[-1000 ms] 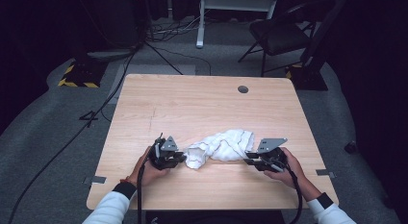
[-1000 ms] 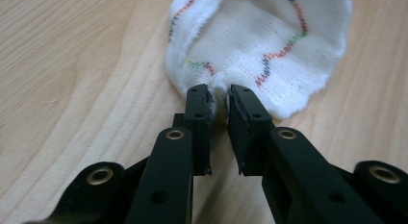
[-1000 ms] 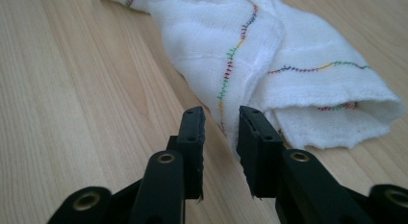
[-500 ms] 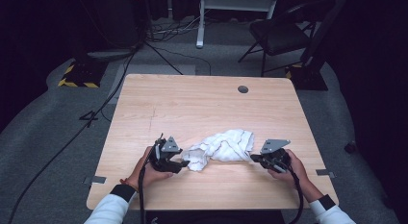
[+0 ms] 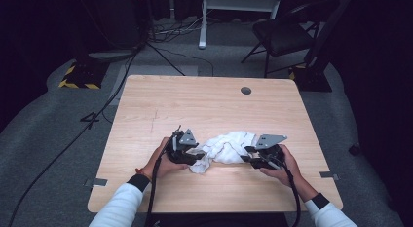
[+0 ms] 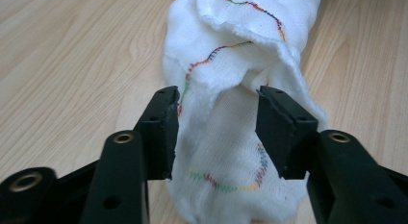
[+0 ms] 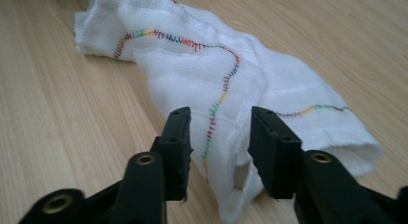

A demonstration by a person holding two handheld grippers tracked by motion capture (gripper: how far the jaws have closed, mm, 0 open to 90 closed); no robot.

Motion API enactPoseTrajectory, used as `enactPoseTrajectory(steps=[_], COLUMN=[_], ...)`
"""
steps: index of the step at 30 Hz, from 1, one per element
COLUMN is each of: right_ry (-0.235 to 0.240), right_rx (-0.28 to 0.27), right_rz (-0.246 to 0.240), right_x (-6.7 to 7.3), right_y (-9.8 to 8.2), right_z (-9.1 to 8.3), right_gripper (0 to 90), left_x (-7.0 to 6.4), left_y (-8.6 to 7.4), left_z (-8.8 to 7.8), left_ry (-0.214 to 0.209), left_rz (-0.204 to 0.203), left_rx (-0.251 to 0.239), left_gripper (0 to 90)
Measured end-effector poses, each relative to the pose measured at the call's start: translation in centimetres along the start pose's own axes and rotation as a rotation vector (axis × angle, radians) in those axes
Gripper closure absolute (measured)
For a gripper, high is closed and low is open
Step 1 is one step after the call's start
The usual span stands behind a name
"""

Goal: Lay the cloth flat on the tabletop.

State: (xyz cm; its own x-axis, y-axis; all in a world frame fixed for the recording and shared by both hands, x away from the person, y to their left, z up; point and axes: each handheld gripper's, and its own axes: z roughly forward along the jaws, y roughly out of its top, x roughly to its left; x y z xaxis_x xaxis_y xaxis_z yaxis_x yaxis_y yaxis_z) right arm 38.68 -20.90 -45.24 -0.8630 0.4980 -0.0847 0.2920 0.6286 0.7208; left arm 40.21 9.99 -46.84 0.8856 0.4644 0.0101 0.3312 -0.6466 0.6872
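Straddling the bunched white cloth (image 5: 226, 148) at centre frame, my left gripper (image 6: 216, 128) and right gripper (image 7: 219, 147) gaped, jaws parted, the left's having just narrowed, the right's just widened.

We see a pale wooden tabletop (image 5: 209, 110) on grey carpet (image 5: 58, 139), a black chair (image 5: 282, 34) behind, cables (image 5: 73, 139) trailing, darkness around.

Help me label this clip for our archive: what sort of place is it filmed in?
Probably a lab or recording studio rather than a home: a bare wooden table on grey carpet, cables trailing over the floor, hazard-striped stand bases, dark surroundings, and a lone chair behind.
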Motion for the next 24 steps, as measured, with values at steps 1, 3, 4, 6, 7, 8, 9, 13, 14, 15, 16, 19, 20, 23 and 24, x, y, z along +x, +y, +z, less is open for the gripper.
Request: enactPoseTrajectory(steps=[1, 3, 4, 6, 7, 8, 9, 13, 14, 15, 16, 19, 20, 23, 24], right_ry=[-0.005, -0.021, -0.036, -0.016, -0.016, -0.008, -0.009, -0.002, 0.002, 0.004, 0.004, -0.011, -0.023, -0.028, -0.030], right_rx=[0.010, 0.025, 0.042, 0.071, 0.071, 0.072, 0.063, 0.013, 0.003, -0.004, -0.004, -0.021, -0.026, -0.038, -0.038], right_rz=[0.002, 0.003, 0.007, 0.015, 0.015, -0.002, -0.046, -0.063, -0.061, -0.059, -0.059, -0.039, -0.024, 0.012, 0.021], right_x=[0.1, 0.1, 0.1, -0.1, -0.1, 0.0, 0.4, 0.5, 0.4, 0.4, 0.4, -0.2, -0.4, -0.8, -0.9], right_y=[0.2, 0.5, 0.7, 0.8, 0.8, 0.7, 0.7, 0.8, 0.8, 0.7, 0.7, 0.3, 0.2, 0.2, 0.5], right_z=[0.5, 1.1, 1.7, 2.9, 2.9, 3.0, 2.8, 1.2, 0.7, 0.3, 0.3, -1.0, -1.1, -0.9, -0.3], right_gripper=[53.0, 51.9, 53.1, 70.2, 70.2, 79.1, 86.1, 90.0, 90.0, 90.0, 90.0, 90.0, 85.6, 75.3, 65.3], left_x=[0.0, 0.0, -0.1, -0.1, -0.1, 0.0, 0.1, 0.7, 0.7, 0.9, 0.9, 1.3, 1.3, 1.2, 1.1], left_y=[0.2, 0.3, 0.4, 0.5, 0.5, 0.5, 0.4, 0.2, 0.2, 0.1, 0.1, -0.4, -0.5, -0.5, -0.5], left_z=[0.4, 0.8, 1.1, 1.8, 1.8, 1.9, 1.9, 1.1, 1.1, 0.6, 0.6, -0.1, -0.2, -0.2, -0.2], left_ry=[0.007, 0.010, 0.008, 0.014, 0.014, 0.018, 0.020, 0.060, 0.060, 0.087, 0.087, 0.095, 0.086, 0.077, 0.071], left_rz=[0.012, 0.028, 0.041, 0.060, 0.060, 0.064, 0.063, 0.033, 0.033, 0.017, 0.017, -0.015, -0.023, -0.022, -0.022], left_rx=[0.021, 0.039, 0.051, 0.074, 0.074, 0.070, 0.072, 0.041, 0.041, 0.019, 0.019, 0.005, -0.001, -0.001, 0.000], left_gripper=[57.1, 61.1, 61.1, 72.1, 75.8, 75.8, 80.9, 86.5, 86.9, 87.0, 87.1, 87.2, 87.2, 87.2, 87.1])
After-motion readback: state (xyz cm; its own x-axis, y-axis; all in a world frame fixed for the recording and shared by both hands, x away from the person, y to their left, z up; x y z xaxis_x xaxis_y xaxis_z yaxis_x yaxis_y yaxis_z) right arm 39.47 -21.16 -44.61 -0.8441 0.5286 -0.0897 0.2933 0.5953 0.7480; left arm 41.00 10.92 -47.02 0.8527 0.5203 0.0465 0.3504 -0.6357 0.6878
